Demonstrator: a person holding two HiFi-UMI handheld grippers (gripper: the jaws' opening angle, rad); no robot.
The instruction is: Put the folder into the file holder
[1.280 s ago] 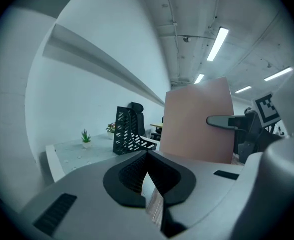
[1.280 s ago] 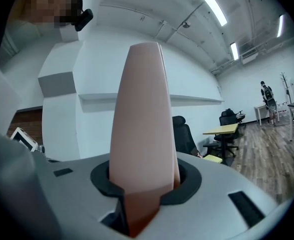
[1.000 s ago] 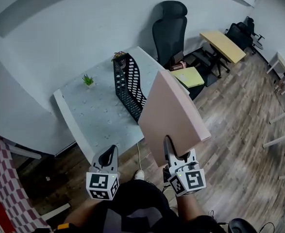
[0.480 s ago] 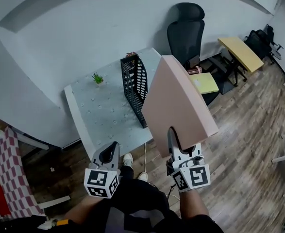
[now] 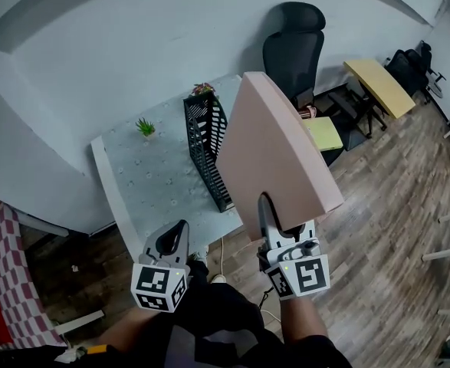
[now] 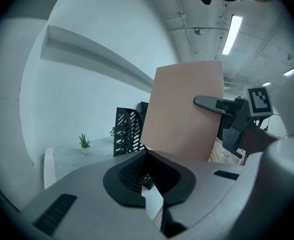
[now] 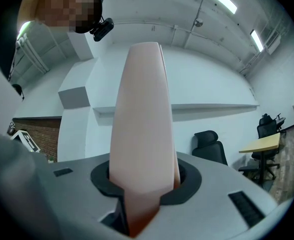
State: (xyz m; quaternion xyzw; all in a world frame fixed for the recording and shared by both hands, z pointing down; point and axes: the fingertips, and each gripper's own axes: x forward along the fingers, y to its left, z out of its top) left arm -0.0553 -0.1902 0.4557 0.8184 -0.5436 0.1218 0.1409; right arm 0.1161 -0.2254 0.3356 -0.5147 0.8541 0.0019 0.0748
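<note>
Holds the pink folder (image 5: 274,152) aloft in the right tool (image 5: 264,209) — not yet in the file holder (image 5: 207,148).
Nearest, left tool (image 5: 175,234) low, jaws together on nothing; right tool clamped on the folder's lower edge, folder tilted up and away; further off, black mesh file holder upright on the pale counter (image 5: 148,186) — plant (image 5: 146,127) and chair (image 5: 293,48) beyond.

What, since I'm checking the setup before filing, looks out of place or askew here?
Nothing stands out. The pink folder is clamped in the right gripper, held up in the air; the black file holder stands upright on the table, and nothing looks spilled or damaged.
</note>
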